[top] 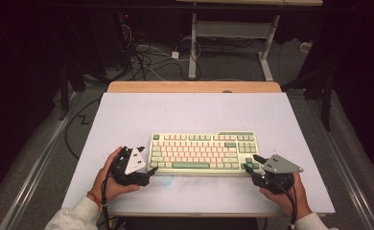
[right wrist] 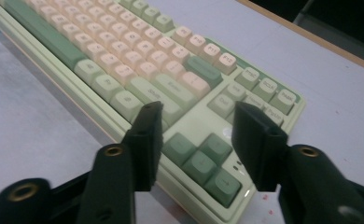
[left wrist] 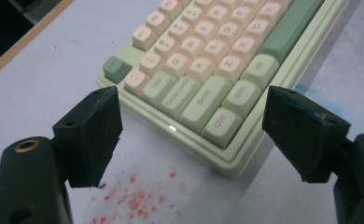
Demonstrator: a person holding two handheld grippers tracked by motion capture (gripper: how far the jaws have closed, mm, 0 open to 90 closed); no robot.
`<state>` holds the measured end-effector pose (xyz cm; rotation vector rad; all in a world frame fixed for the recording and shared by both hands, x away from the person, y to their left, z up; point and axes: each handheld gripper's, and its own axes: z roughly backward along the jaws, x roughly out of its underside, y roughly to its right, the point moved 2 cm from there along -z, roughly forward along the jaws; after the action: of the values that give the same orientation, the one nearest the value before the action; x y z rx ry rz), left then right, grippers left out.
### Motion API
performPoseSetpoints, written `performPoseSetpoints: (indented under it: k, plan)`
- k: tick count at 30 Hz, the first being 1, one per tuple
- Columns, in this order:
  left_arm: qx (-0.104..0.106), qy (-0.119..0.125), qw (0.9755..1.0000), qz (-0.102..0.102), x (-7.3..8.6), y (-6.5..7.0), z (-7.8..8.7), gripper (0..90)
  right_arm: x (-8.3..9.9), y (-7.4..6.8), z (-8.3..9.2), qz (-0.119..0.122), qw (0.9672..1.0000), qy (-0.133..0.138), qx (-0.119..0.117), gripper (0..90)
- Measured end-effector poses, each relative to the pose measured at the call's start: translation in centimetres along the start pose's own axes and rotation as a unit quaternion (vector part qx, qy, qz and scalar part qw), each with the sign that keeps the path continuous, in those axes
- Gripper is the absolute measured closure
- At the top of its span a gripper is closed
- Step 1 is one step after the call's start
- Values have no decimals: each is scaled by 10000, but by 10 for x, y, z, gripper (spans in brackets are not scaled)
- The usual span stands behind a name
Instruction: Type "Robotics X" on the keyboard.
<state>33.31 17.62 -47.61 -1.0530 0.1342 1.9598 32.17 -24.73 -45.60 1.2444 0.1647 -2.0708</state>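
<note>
- The mechanical keyboard (top: 204,153), pale green case with cream and green keycaps, lies flat on the white table top (top: 185,112), near the table's front edge and square to it.
- Your left gripper (top: 151,171) sits just off the keyboard's left front corner. In the left gripper view its jaws stand wide, the corner by the Ctrl key (left wrist: 221,125) ahead of them and nothing between the pads.
- Your right gripper (top: 253,163) is at the keyboard's right front corner. Its jaws are about half way in and straddle the arrow-key cluster (right wrist: 203,158); whether the pads touch the case I cannot tell.
- Expect a stiff, one-piece body with some weight: it should not flex, but held at one end alone it will likely tip and swing.
- The smooth plastic case looks slippery, so a shallow pinch may slide off.
- Take hold of the case edge at both short ends, pads on the rim above and below, level with each other.
- Keep the pads off the keycaps: they probably pull off or press down, and give no firm hold.
- The red specks (left wrist: 136,200) on the table by the left front corner are stains, no obstacle.
</note>
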Motion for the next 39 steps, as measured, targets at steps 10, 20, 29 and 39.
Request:
performPoseSetpoints:
  k: [10,20,29,39]
  plan:
    - [-38,-139,9997,183,18,1,7,189,-17,1,-6,101,9994,-61,-325,851]
    - [-84,-276,9989,375,30,-4,12,190,-35,-3,-26,290,9978,-300,-519,900]
    - [-116,-313,9982,501,38,-7,18,194,-51,-6,-47,412,9968,-417,-539,900]
    - [-135,-329,9982,487,37,-7,17,206,-41,-8,-60,496,9946,-665,-630,900]
